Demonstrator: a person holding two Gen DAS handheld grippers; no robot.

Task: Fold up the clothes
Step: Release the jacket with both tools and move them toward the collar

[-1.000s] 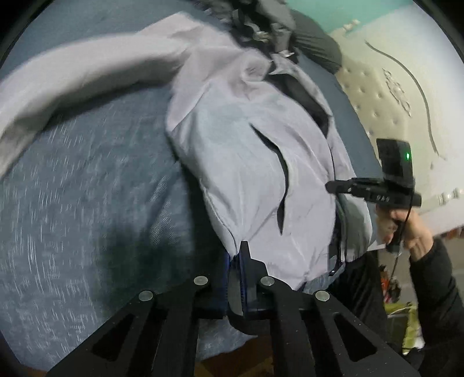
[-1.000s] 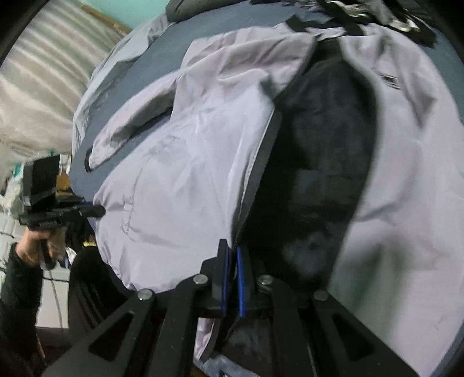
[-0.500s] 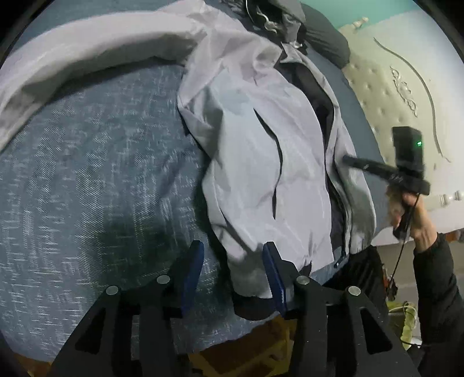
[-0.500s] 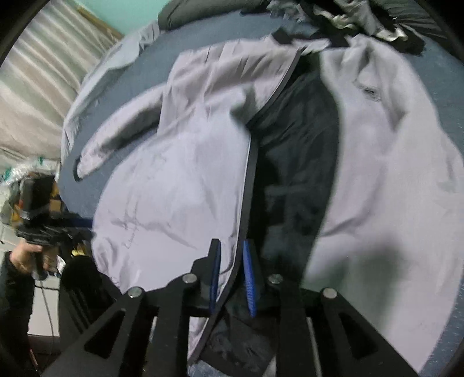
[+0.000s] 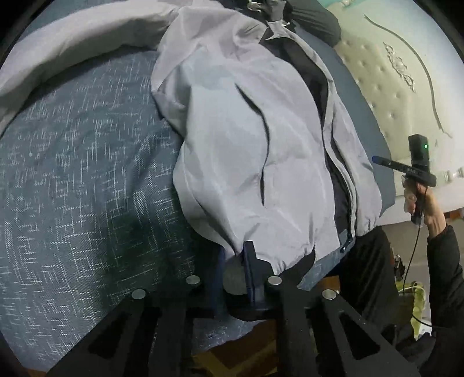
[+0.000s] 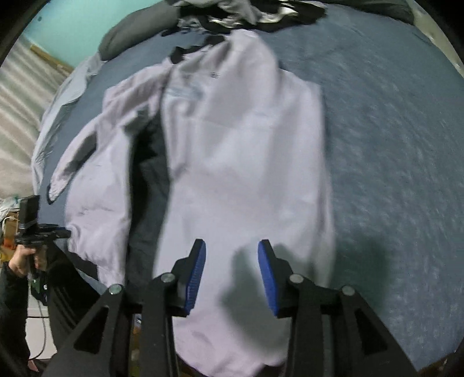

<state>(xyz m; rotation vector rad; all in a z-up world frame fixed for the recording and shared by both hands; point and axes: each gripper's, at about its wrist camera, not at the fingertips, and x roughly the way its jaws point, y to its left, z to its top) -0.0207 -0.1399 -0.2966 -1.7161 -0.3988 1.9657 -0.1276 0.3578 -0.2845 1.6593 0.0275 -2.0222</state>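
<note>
A pale grey jacket (image 5: pixel 246 130) with a dark lining lies front-up on the bed, its two front panels almost meeting along the zip. One sleeve (image 5: pixel 72 49) stretches away to the left. My left gripper (image 5: pixel 235 261) sits at the hem's left corner, its blue pads drawn in on the hem fabric. In the right wrist view the jacket (image 6: pixel 237 145) fills the middle, and my right gripper (image 6: pixel 232 269) hovers open over the right front panel with nothing between its pads. Each gripper shows in the other's view: the right gripper (image 5: pixel 374 159) and the left gripper (image 6: pixel 68 232).
A blue-grey bedspread (image 6: pixel 391 145) covers the bed. A cream tufted headboard (image 5: pixel 391 87) runs along the right side. Dark clothes (image 6: pixel 246 11) are heaped at the far end. The bed's near edge drops to a wooden floor (image 5: pixel 246 348). A hand (image 5: pixel 429 208) in a dark sleeve holds the right gripper.
Both grippers let go of the jacket's front edges. The left one has since closed again at the hem. The right one opened wide and moved right, over the closed right panel.
</note>
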